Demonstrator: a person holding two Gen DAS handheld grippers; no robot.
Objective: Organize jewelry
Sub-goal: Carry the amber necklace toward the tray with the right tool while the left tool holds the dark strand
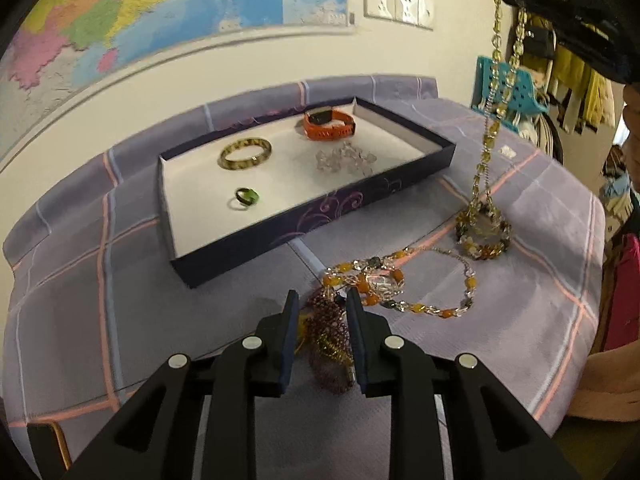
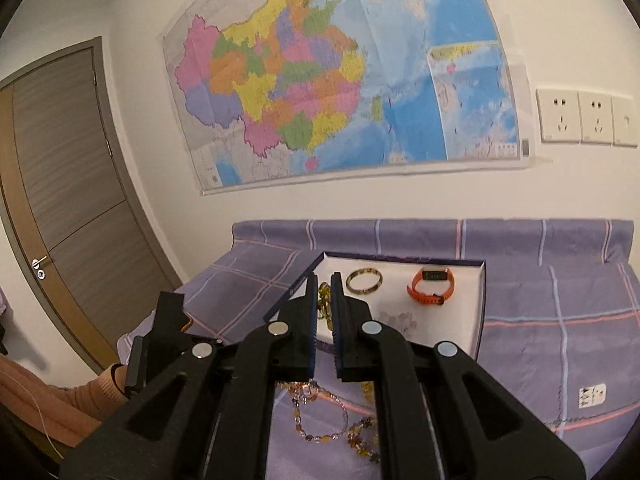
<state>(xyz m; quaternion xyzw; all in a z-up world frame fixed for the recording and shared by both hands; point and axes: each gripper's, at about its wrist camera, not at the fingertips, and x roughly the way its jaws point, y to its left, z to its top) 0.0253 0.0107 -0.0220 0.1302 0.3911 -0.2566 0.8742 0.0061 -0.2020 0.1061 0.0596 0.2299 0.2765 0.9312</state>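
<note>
Fingers of the right gripper (image 2: 323, 296) are clamped on a yellow bead necklace (image 1: 486, 136), lifted so its lower end coils on the purple checked tabletop (image 1: 552, 264) just right of the dark box (image 1: 320, 216). Left gripper (image 1: 322, 308) fingers stand parted around a purple bead strand (image 1: 326, 332), beside an orange bead necklace (image 1: 400, 284). Inside the box lie a bangle (image 1: 245, 153), green ring (image 1: 247, 197), orange watch (image 1: 329, 124) and clear beads (image 1: 346, 159).

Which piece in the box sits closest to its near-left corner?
The green ring; the tortoiseshell bangle, clear bead bracelet and orange watch all lie farther back.
</note>
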